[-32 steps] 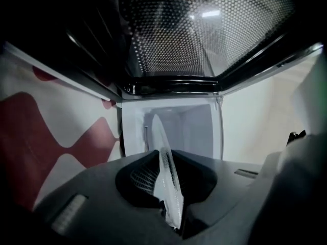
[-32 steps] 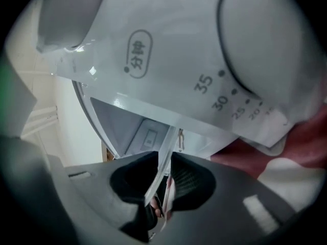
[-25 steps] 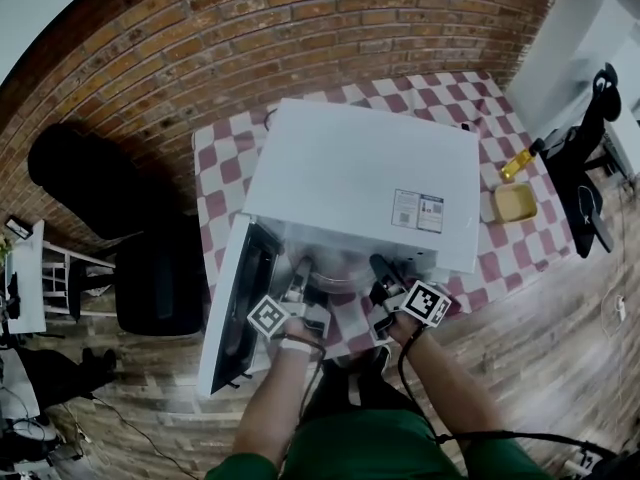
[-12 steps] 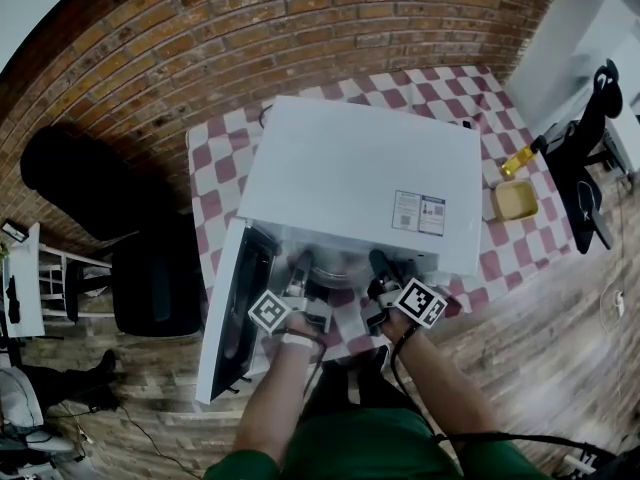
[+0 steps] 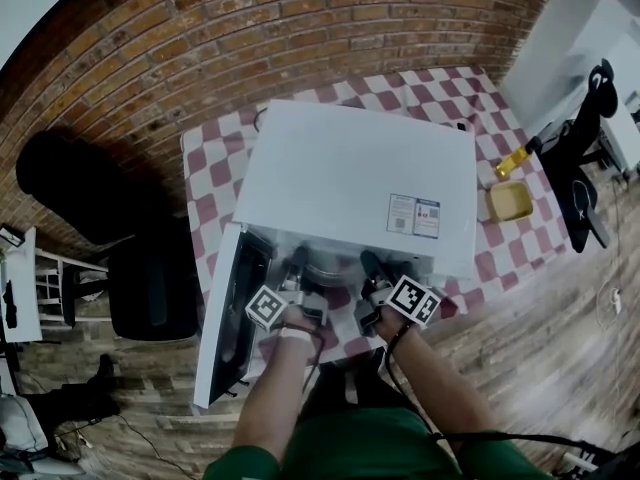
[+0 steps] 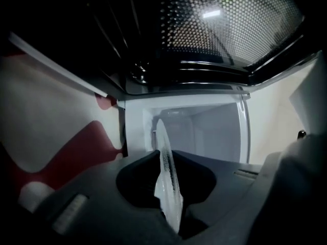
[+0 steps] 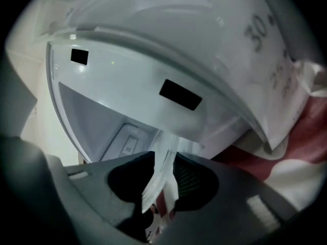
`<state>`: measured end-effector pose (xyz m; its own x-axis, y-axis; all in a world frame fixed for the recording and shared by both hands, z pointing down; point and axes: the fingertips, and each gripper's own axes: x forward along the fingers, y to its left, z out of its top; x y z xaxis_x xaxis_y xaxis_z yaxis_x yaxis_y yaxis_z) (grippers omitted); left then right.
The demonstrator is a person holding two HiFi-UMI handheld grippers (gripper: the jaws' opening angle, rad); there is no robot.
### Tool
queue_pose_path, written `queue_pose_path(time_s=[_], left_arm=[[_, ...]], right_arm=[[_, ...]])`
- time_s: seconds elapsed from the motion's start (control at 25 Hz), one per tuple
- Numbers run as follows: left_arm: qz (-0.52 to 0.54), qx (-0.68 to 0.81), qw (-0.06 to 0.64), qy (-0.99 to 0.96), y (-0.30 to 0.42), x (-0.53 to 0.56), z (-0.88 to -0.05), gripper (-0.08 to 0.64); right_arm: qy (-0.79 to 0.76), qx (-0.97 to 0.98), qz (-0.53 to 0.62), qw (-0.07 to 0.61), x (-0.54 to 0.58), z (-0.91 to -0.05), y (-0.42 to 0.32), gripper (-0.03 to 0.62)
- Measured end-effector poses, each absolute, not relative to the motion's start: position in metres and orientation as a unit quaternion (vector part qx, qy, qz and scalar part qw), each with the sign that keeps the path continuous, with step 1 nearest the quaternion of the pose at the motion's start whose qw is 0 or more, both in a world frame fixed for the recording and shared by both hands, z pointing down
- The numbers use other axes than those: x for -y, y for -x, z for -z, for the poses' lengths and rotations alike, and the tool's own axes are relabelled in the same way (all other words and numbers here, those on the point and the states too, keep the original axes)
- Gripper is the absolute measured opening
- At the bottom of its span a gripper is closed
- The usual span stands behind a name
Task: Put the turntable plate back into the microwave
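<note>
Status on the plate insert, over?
Left gripper shut on plate rim. Right gripper jaws just opening, rim between them. Plate at microwave mouth, door open. Nothing seen blocking.

Yellow dish (image 5: pixel 510 201) sitting near the checkered bench's (image 5: pixel 205 168) right edge, small amber object (image 5: pixel 514 159) lying just beside; dark chair (image 5: pixel 150 288) standing off left edge.

the microwave (image 5: pixel 350 168) top hides most of the turntable plate (image 5: pixel 334 267), leaving only a sliver at its 6 o'clock edge. the print on the label (image 5: pixel 414 215) at 4 o'clock is too small to read.
</note>
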<state>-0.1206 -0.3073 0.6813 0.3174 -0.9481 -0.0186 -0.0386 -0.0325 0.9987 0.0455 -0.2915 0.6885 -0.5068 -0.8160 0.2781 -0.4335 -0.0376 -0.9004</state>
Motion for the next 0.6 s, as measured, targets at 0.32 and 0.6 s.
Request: queue_pose_path(time_s=[0.32, 0.6], left_arm=[[0.378, 0.450, 0.556, -0.588, 0.127, 0.309, -0.700, 0.041], [0.370, 0.452, 0.561, -0.587, 0.125, 0.312, -0.704, 0.045]], right_arm=[[0.456, -0.644, 0.593, 0.161, 0.266, -0.693, -0.032, 0.233], [0.427, -0.657, 0.607, 0.134, 0.240, -0.694, -0.006, 0.202]])
